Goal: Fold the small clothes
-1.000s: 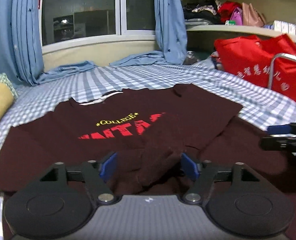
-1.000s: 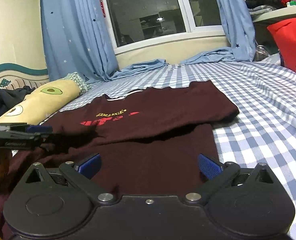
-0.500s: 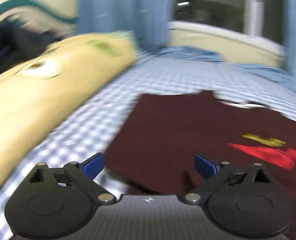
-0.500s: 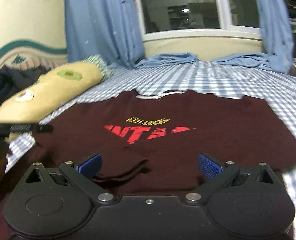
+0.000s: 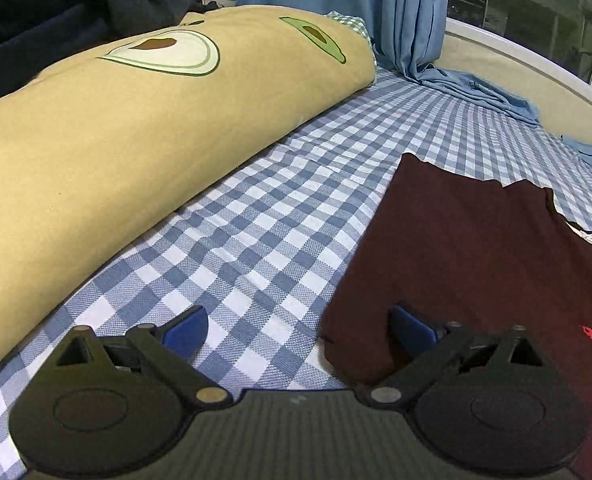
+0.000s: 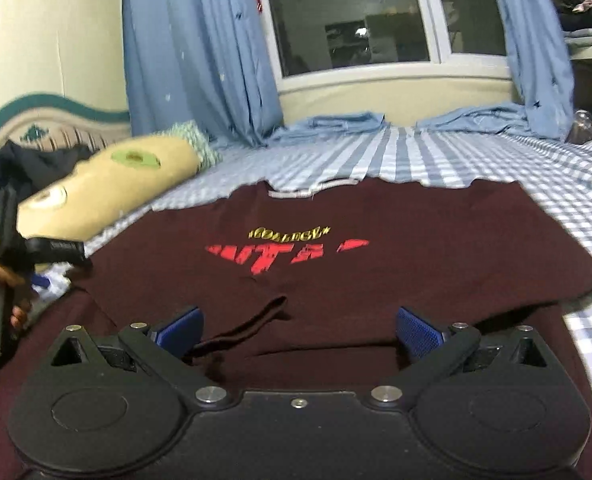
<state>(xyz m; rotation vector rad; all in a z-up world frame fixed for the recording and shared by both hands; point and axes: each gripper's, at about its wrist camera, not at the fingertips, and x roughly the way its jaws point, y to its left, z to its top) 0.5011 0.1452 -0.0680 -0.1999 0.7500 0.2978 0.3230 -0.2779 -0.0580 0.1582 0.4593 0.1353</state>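
A dark maroon T-shirt [image 6: 396, 232] with a yellow and red print lies face up on the checked bed sheet [image 5: 264, 220]. One sleeve is folded in over its front, leaving a raised fold edge [image 6: 256, 318]. My left gripper [image 5: 296, 328] stands open over the shirt's [image 5: 476, 260] left edge, one pad over the sheet and one over the cloth, nothing pinched. In the right wrist view the left gripper [image 6: 72, 250] shows at the far left, held by a hand [image 6: 0, 284]. My right gripper [image 6: 299, 330] hangs open just above the shirt's lower middle, empty.
A long yellow pillow [image 5: 136, 140] with avocado prints lies close along the left of the shirt, with dark clothes [image 5: 56, 4] heaped behind it. Blue curtains [image 6: 200, 52] and a window [image 6: 344, 16] stand at the bed's far side, curtain ends pooling on the sheet.
My left gripper let go of the folded sleeve, opened wide and swung left to the shirt's edge beside the pillow. The right gripper shifted left, from the shirt's right side to below the print.
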